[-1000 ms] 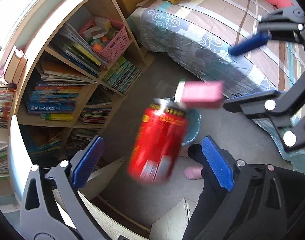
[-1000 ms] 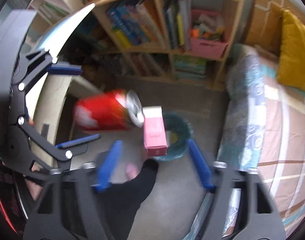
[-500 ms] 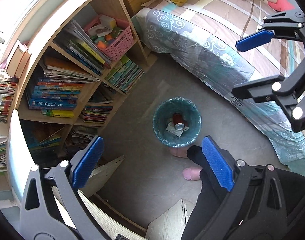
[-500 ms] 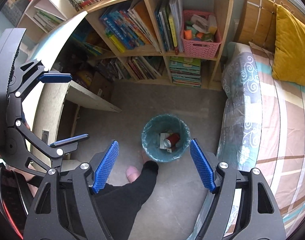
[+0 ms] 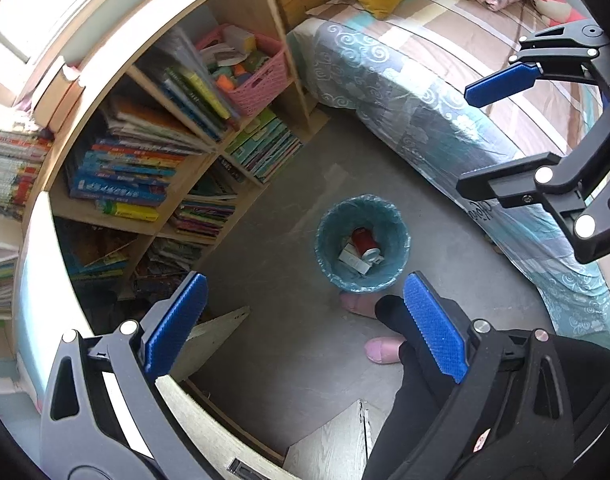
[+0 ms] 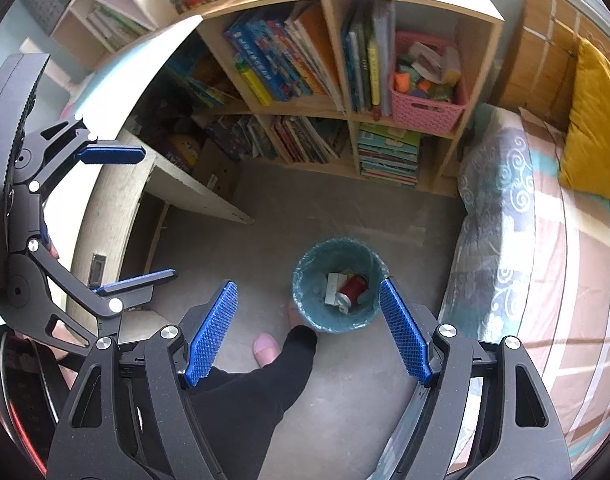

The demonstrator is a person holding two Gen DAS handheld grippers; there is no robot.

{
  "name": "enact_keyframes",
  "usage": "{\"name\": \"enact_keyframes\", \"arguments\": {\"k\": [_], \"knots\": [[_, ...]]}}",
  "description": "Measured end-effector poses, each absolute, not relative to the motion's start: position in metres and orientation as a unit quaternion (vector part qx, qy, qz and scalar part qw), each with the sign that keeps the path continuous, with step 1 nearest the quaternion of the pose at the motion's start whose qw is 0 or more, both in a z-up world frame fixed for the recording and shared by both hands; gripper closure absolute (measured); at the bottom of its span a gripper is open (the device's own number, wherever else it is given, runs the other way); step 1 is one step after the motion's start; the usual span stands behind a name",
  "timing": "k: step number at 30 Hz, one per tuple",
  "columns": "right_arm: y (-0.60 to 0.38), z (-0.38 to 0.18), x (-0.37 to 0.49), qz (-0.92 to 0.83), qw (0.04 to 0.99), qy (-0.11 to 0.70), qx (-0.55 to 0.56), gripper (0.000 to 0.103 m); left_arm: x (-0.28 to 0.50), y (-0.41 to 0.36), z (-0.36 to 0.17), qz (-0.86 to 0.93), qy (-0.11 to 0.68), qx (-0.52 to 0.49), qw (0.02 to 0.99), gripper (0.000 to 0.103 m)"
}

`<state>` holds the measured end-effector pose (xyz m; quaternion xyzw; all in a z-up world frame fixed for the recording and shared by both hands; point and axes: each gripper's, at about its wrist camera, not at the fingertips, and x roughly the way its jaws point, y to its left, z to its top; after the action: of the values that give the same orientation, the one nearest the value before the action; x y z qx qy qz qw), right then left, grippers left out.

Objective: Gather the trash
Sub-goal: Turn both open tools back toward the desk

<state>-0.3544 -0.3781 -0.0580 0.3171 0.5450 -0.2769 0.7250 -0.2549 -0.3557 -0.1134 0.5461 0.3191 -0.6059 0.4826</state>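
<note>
A teal-lined waste bin [image 5: 325,232] [image 6: 305,280] stands on the grey floor far below both grippers. Inside it lie a red can [image 5: 364,243] [image 6: 353,287] and a whitish carton [image 5: 351,259] [image 6: 333,286]. My left gripper [image 5: 305,312] is open high above the floor, nothing between its blue pads; it also shows at the left of the right wrist view [image 6: 133,216]. My right gripper [image 6: 309,320] is open too, its pads empty, the bin seen between them; it appears at the right of the left wrist view [image 5: 501,136].
A wooden bookshelf [image 5: 153,152] [image 6: 325,92] full of books holds a pink basket [image 5: 253,76] [image 6: 425,112]. A bed [image 5: 445,92] [image 6: 545,240] with a yellow cushion [image 6: 593,120] runs along the right. A person's black-trousered leg and pink slippers [image 5: 379,350] [image 6: 267,350] stand beside the bin. A desk edge [image 6: 117,208] lies left.
One second ago the red can and a pink carton were falling below the open grippers; now both lie in the bin. Both grippers have shifted slightly.
</note>
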Motion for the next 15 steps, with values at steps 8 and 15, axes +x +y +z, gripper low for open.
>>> {"name": "enact_keyframes", "arguments": {"k": [8, 15], "knots": [[-0.378, -0.052, -0.311, -0.226, 0.748, 0.558, 0.279, 0.029, -0.211, -0.34, -0.105, -0.569, 0.348, 0.521, 0.533, 0.007], [-0.369, -0.051, -0.259, -0.155, 0.766, 0.58, 0.229, 0.029, -0.164, -0.312, -0.098, -0.516, 0.378, 0.495, 0.588, 0.007]]}}
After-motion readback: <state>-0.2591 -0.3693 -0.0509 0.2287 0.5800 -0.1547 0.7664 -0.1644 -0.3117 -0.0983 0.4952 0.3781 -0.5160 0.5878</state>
